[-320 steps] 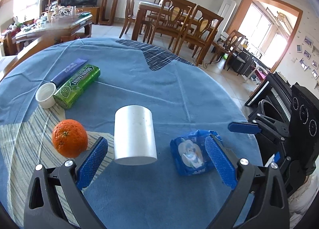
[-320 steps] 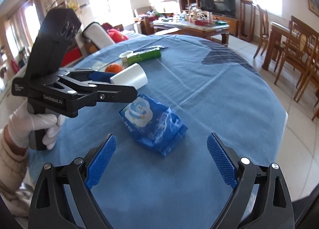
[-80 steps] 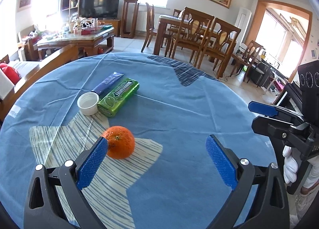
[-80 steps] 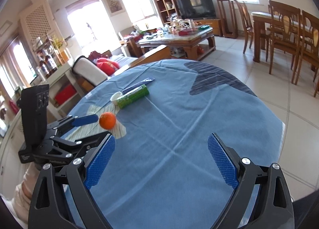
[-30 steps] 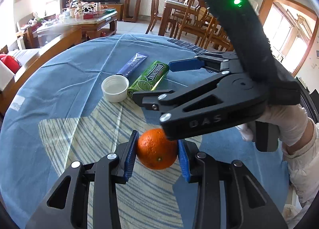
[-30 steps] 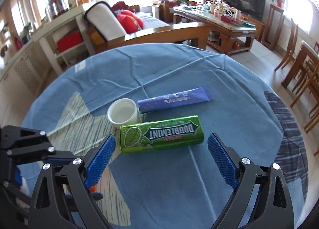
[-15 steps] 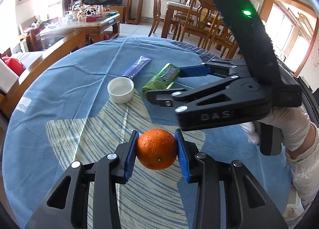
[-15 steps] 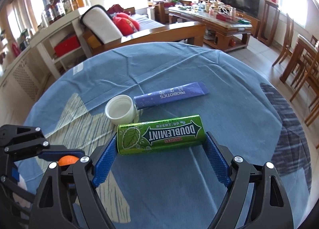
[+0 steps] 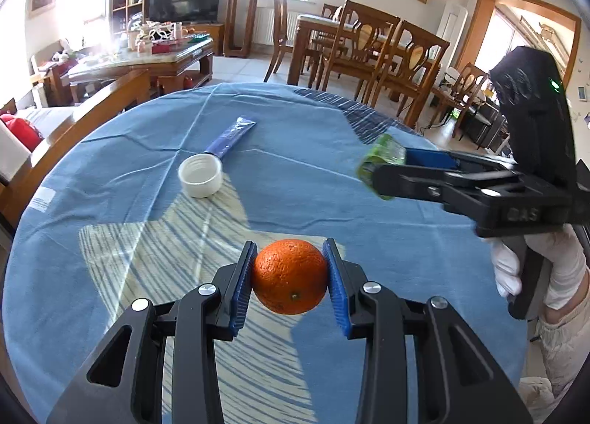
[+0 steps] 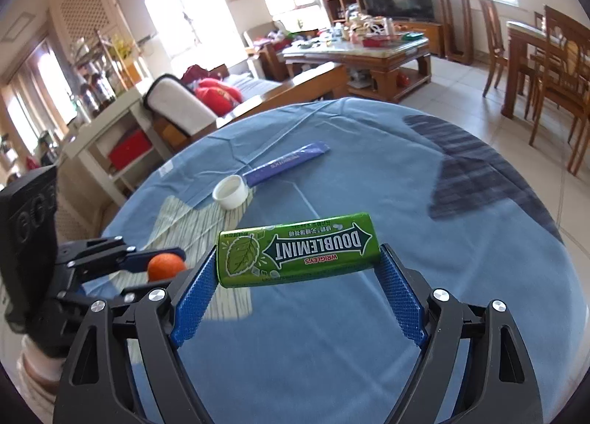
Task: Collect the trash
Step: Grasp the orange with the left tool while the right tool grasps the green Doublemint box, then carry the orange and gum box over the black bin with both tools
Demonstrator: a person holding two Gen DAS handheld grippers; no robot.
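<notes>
Left gripper (image 9: 290,278) low centre of its frame, blue pads clamped on both sides of the orange (image 9: 290,275). Right gripper (image 10: 297,269) has just been closing, and its pads are now pressed on the two ends of the green Doublemint gum pack (image 10: 297,253), held crosswise mid-frame above the blue tablecloth (image 10: 424,276). Out beyond it, up and left of centre, the white cap (image 10: 231,191) sits on the cloth, touching the end of the purple tube (image 10: 285,164), which runs toward the upper right. A white-gloved hand (image 9: 534,269) grips the right tool at the left view's right edge.
</notes>
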